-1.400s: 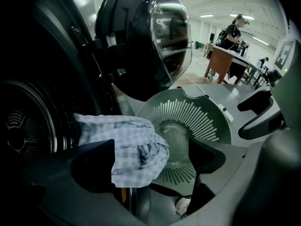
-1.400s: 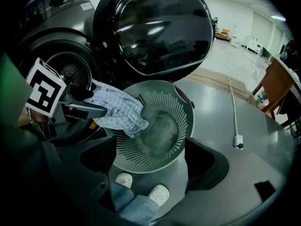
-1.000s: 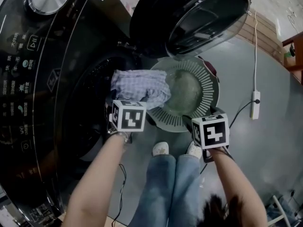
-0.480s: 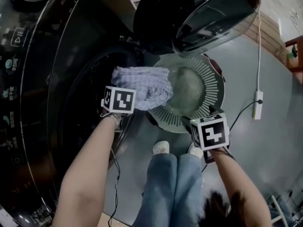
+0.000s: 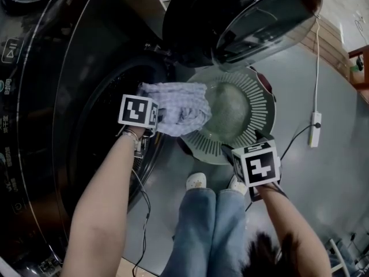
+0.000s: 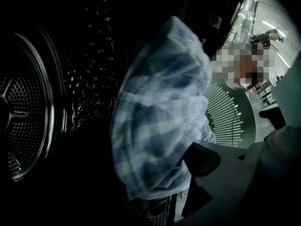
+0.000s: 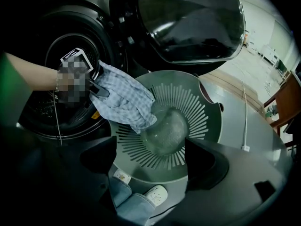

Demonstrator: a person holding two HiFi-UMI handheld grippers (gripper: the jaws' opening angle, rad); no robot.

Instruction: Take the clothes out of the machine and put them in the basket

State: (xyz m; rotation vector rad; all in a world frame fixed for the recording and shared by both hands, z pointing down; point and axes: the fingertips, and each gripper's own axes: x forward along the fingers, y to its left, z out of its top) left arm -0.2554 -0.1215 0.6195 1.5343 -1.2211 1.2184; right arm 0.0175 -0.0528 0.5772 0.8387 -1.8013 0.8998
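A blue-and-white checked cloth (image 5: 181, 103) hangs from the washing machine's mouth (image 5: 109, 131) over the rim of the round green slatted basket (image 5: 262, 105). My left gripper (image 5: 154, 119) is at the cloth's machine end. In the left gripper view the cloth (image 6: 160, 117) fills the gap of that gripper (image 6: 150, 173); one finger (image 6: 204, 157) lies against it and the other is lost in the dark. Its jaws have just been closing round the cloth but still stand wide. My right gripper (image 7: 150, 157) hovers open and empty over the basket's near rim (image 7: 207, 121).
The machine's round door (image 5: 248, 16) stands open above the basket. The dark perforated drum (image 6: 23, 121) shows no other clothes. The person's legs and white shoes (image 5: 196, 182) stand just in front of the basket. A power strip with its cable (image 5: 314, 128) lies on the grey floor at right.
The left gripper has moved left, toward the machine's mouth and onto the cloth's end. The cloth, the basket and the right gripper have kept their places.
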